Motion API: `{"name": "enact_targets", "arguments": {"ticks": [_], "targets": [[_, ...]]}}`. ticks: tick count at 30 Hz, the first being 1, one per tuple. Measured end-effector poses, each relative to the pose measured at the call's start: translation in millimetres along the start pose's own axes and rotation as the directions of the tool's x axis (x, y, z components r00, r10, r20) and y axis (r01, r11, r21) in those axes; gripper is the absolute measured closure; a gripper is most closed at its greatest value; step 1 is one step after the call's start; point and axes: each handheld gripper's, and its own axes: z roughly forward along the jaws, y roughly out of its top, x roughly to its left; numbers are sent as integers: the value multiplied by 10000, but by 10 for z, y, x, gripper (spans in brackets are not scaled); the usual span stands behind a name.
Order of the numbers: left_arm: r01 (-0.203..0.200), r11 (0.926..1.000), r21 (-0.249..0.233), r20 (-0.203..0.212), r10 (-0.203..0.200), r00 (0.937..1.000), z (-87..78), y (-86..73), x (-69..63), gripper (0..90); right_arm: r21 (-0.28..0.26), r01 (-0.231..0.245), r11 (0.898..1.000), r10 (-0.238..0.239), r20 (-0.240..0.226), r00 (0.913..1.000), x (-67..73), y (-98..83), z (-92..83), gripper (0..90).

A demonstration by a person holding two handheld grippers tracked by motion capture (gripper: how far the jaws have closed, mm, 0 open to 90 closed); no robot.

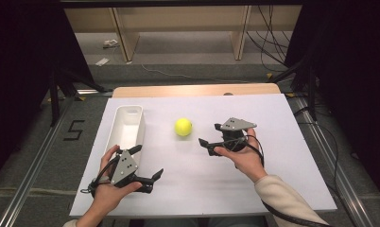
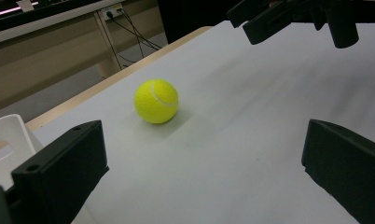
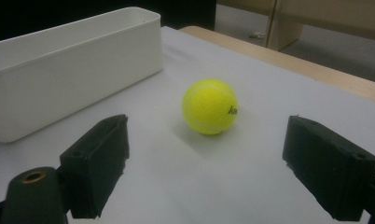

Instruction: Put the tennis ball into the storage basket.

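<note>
A yellow tennis ball (image 1: 183, 126) (image 2: 156, 101) (image 3: 210, 106) rests on the white table top (image 1: 254, 179), right of a long white bin (image 1: 126, 127) (image 3: 73, 65). My right gripper (image 1: 209, 134) (image 3: 204, 172) is held a short way right of the ball and points at it. Its jaws are open, and the ball lies ahead of them, not between them. Near the front left, my left gripper (image 1: 149, 161) (image 2: 202, 163) also stands open with nothing in it, aimed toward the ball from farther off. The right gripper (image 2: 293, 18) appears at the top of the left gripper view.
The white bin (image 2: 8, 140) looks empty and lies lengthwise along the table's left side. A wooden strip (image 1: 193, 90) edges the table's far side. Beyond it are the floor, wooden furniture legs (image 1: 122, 38) and cables (image 1: 268, 42). Dark stands flank the table.
</note>
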Motion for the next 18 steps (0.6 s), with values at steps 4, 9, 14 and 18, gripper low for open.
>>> {"name": "enact_targets", "arguments": {"ticks": [4,9,14,18], "targets": [[-4,10000,-9,12,4,10000,0,1,-3,0,11,9,10000,-9,-2,10000,5,11,48,154],[-14,10000,-8,20,14,10000,2,1,-4,0,45,21,10000,-21,-19,10000,10,27,115,153],[-18,10000,-7,16,18,10000,1,1,-2,0,119,54,9999,-53,-68,10000,21,44,180,154],[-11,10000,-11,27,11,10000,2,1,-3,0,149,32,9999,-31,-42,10000,12,58,217,153]]}}
